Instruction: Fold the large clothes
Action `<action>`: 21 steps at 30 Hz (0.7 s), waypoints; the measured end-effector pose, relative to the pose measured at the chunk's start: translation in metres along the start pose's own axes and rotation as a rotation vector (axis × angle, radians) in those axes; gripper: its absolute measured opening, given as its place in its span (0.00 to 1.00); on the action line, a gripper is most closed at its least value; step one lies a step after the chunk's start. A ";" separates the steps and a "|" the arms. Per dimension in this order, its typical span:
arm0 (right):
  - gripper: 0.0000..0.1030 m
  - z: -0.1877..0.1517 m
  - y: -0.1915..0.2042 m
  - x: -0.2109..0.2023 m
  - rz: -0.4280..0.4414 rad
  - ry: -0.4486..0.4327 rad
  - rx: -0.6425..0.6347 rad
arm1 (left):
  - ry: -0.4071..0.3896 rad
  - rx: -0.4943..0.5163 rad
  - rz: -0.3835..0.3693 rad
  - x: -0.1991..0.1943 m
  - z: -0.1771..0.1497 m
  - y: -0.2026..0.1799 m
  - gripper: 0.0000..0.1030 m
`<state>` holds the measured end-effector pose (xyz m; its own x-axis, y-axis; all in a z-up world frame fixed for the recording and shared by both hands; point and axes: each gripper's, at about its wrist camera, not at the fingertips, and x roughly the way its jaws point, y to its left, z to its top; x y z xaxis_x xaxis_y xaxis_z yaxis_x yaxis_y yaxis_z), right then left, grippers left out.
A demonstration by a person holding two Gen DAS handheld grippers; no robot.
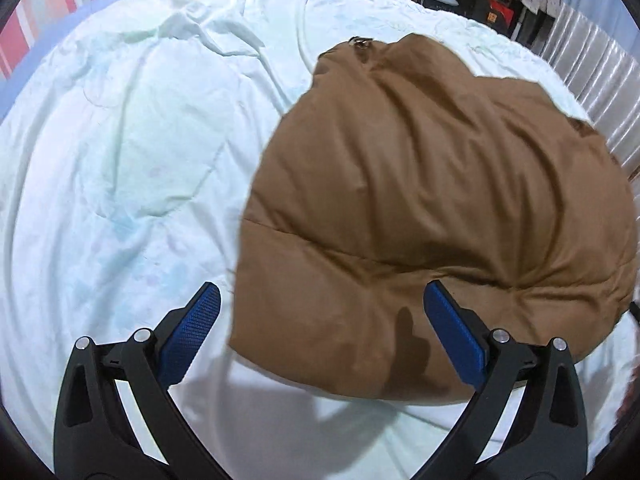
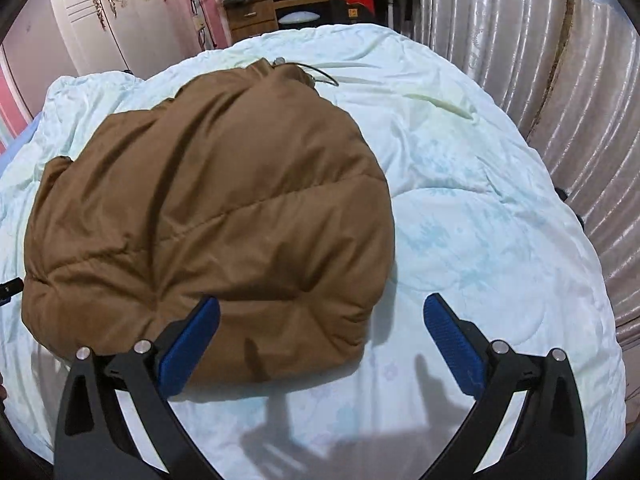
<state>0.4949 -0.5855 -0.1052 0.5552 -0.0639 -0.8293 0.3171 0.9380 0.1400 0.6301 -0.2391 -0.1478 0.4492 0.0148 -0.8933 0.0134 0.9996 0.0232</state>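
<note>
Fingers of the left gripper (image 1: pixel 320 308) are spread wide and grip nothing; its right blue pad hangs over the near edge of the brown padded jacket (image 1: pixel 420 208), its left pad over bare quilt (image 1: pixel 120 160). So the jacket lies ahead and to the right of this gripper. The right gripper (image 2: pixel 320 318) is just as wide and equally empty, with its left pad over the jacket's near hem and its right pad over quilt; from here the jacket (image 2: pixel 208 220) sits ahead and to the left. The garment therefore lies between the two grippers, each about equally near its own front corner. It looks already folded into a puffy bundle whose long axis runs away from the grippers, the near hem closest and the zipper pull (image 1: pixel 358 42) with the collar end at the far tip. Judging by that, any remaining fold would bring the far end toward the grippers or the near hem forward, with both grippers pinching the near corners first
</note>
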 end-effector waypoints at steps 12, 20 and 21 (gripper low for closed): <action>0.99 0.001 -0.005 0.044 0.072 0.045 -0.039 | 0.042 0.019 0.001 0.033 -0.007 0.013 0.97; 0.98 -0.006 0.001 0.063 0.148 0.098 -0.013 | 0.047 0.021 -0.020 0.043 -0.001 0.024 0.97; 0.96 -0.007 0.006 0.064 0.159 0.107 -0.031 | 0.048 0.021 -0.018 0.040 0.002 0.020 0.97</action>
<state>0.5267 -0.5818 -0.1611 0.5113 0.1210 -0.8508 0.2072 0.9435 0.2587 0.6501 -0.2182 -0.1822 0.4054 -0.0020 -0.9142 0.0398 0.9991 0.0155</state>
